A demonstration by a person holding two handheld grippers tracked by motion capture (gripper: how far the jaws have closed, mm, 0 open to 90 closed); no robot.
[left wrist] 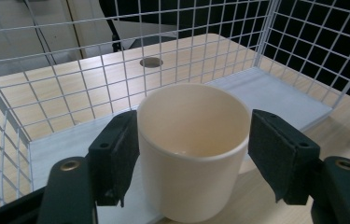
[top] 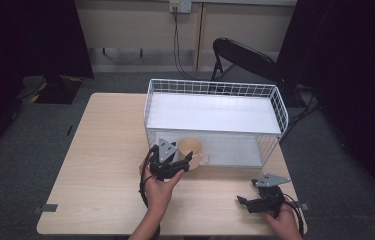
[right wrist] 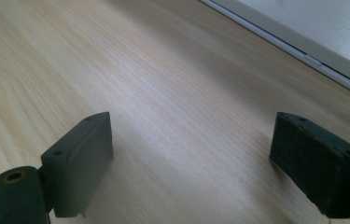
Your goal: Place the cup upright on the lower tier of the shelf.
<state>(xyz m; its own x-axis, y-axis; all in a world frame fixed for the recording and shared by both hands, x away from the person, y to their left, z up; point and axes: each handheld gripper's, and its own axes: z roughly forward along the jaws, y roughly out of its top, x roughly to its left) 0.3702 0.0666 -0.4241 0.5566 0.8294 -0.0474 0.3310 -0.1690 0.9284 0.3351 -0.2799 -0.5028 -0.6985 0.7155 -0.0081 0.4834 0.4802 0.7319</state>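
Observation:
A cream cup [top: 191, 147] stands upright at the front left of the white wire rack [top: 215, 87], on the edge of its white lower board [left wrist: 275, 88]. My left gripper [top: 187, 161] reaches in from the front, one jaw on either side of the cup [left wrist: 193, 154]. The left pad [left wrist: 116, 154] lies against or very near the cup's wall. A clear gap separates the right pad [left wrist: 280, 154] from it, so the left gripper is open. My right gripper [top: 242, 202] rests open near the table's front right edge, with bare wood between its jaws [right wrist: 193, 144].
The rack fills the back right of the wooden table [top: 105, 150]; its wire walls [left wrist: 116, 70] rise behind and beside the cup. A black folding chair [top: 245, 57] stands behind the table. A round hole [left wrist: 151, 62] marks the tabletop beyond the rack.

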